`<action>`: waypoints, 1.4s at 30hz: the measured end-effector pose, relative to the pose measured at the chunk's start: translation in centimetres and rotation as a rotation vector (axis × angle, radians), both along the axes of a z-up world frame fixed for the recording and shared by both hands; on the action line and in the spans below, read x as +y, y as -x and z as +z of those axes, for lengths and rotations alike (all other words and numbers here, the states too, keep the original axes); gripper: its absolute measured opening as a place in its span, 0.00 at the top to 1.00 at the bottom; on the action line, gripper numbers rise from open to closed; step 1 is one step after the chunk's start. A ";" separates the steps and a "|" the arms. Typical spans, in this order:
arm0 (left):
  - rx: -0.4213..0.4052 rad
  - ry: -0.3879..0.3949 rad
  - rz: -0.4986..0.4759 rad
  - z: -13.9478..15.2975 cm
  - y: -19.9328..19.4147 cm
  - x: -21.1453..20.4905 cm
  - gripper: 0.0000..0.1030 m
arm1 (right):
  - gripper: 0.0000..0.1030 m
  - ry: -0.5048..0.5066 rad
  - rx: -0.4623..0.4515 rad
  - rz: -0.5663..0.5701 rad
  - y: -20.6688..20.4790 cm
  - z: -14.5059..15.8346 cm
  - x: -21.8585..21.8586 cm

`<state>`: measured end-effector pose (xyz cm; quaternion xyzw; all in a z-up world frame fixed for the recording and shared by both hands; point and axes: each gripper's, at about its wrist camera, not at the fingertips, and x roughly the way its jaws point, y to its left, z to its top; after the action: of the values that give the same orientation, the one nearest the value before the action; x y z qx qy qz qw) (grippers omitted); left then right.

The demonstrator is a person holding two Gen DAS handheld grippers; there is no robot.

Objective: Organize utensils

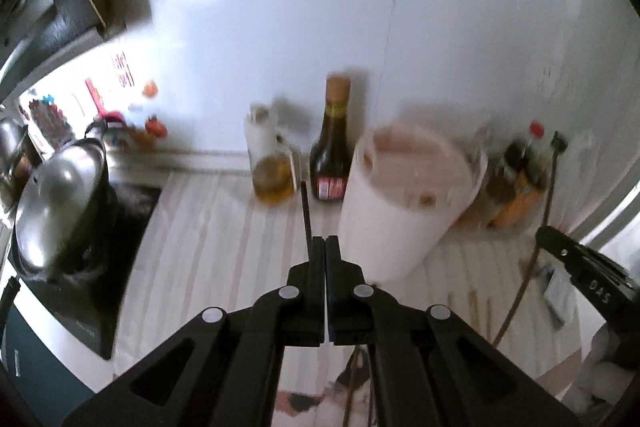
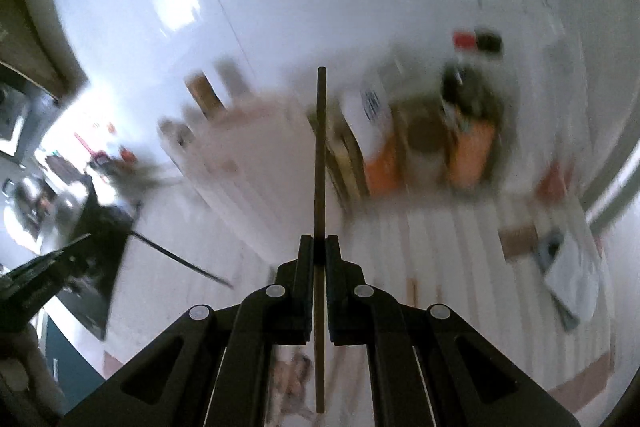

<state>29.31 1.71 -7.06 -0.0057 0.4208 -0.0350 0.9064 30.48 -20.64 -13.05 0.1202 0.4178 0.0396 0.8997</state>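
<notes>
My left gripper (image 1: pixel 325 241) is shut on a thin dark chopstick (image 1: pixel 305 211) whose tip sticks up toward the bottles. A white utensil holder (image 1: pixel 400 211) stands just right of it on the striped counter. My right gripper (image 2: pixel 319 241) is shut on a long brown chopstick (image 2: pixel 320 163) that runs up and down through the jaws. The right gripper also shows at the right edge of the left wrist view (image 1: pixel 560 247), its chopstick (image 1: pixel 536 227) slanting down. The left gripper (image 2: pixel 60 259) and its chopstick (image 2: pixel 180 261) show at the left of the right wrist view. The holder (image 2: pixel 248 155) is blurred there.
A dark sauce bottle (image 1: pixel 334 143) and an oil bottle (image 1: pixel 272 163) stand by the white wall. More bottles (image 1: pixel 520 179) stand at the right. A pot with a steel lid (image 1: pixel 60 203) sits on a black cooktop (image 1: pixel 80 287) at the left. Several chopsticks (image 1: pixel 480 307) lie on the counter.
</notes>
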 end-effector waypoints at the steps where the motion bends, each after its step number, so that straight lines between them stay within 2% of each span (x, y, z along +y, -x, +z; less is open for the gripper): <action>1: -0.008 -0.001 -0.001 0.4 -0.2 0.1 1.00 | 0.95 -0.008 -0.015 0.004 -0.5 1.0 0.2; 4: -0.003 0.015 0.008 0.7 -1.0 1.0 1.00 | 0.95 -0.021 -0.035 0.021 -1.4 2.3 1.0; 5: 0.011 0.017 0.012 0.4 -1.2 1.2 0.97 | 0.95 -0.031 -0.029 0.028 -1.8 2.5 1.2; 7: 0.073 0.071 0.030 -1.4 -1.9 2.3 0.93 | 0.95 -0.032 -0.012 0.035 -1.8 2.0 1.6; 9: 0.148 0.090 0.062 -4.7 -3.0 3.3 0.79 | 0.95 -0.039 0.040 0.032 -1.9 0.0 1.5; 11: 0.191 0.073 0.078 -7.3 -3.8 3.7 0.53 | 0.95 -0.031 0.089 0.017 -1.8 -2.3 1.2; 12: 0.229 0.077 0.089 -9.6 -4.6 4.0 0.52 | 0.95 -0.034 0.124 0.003 -1.7 -3.7 0.8; 17: 0.409 0.146 0.087 -17.7 -7.9 3.7 0.52 | 0.95 -0.013 0.289 -0.063 -1.1 -10.5 -0.7; 19: 0.449 0.152 0.073 -19.8 -8.6 2.8 0.52 | 0.95 0.002 0.345 -0.089 -0.9 -12.8 -1.3; 21: 0.486 0.127 0.039 -22.2 -9.1 1.2 0.52 | 0.95 0.024 0.395 -0.118 -0.6 -15.0 -2.0; 27: 0.518 0.047 -0.013 -25.6 -10.3 -2.1 0.52 | 0.95 0.043 0.496 -0.188 0.0 -19.9 -3.9; 32: 0.483 0.005 0.007 -27.1 -10.3 -2.1 0.53 | 0.95 0.055 0.527 -0.201 0.2 -21.5 -4.0; 34: 0.461 -0.039 0.000 -27.3 -10.0 -2.4 0.70 | 0.95 0.062 0.538 -0.200 0.3 -22.1 -3.7; 35: 0.469 -0.059 -0.005 -27.5 -10.0 -2.5 0.90 | 0.95 0.064 0.543 -0.198 0.3 -22.3 -3.7; 38: 0.465 -0.077 -0.025 -28.0 -9.6 -2.4 0.98 | 0.95 0.081 0.557 -0.190 0.4 -22.9 -3.4; 42: 0.461 -0.087 -0.031 -28.3 -7.8 -1.1 0.99 | 0.95 0.104 0.572 -0.175 0.8 -23.2 -3.0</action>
<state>37.15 0.57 -35.40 0.0319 0.6179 -0.0288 0.7851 29.66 -23.62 -36.28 0.1156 0.6436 -0.0950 0.7506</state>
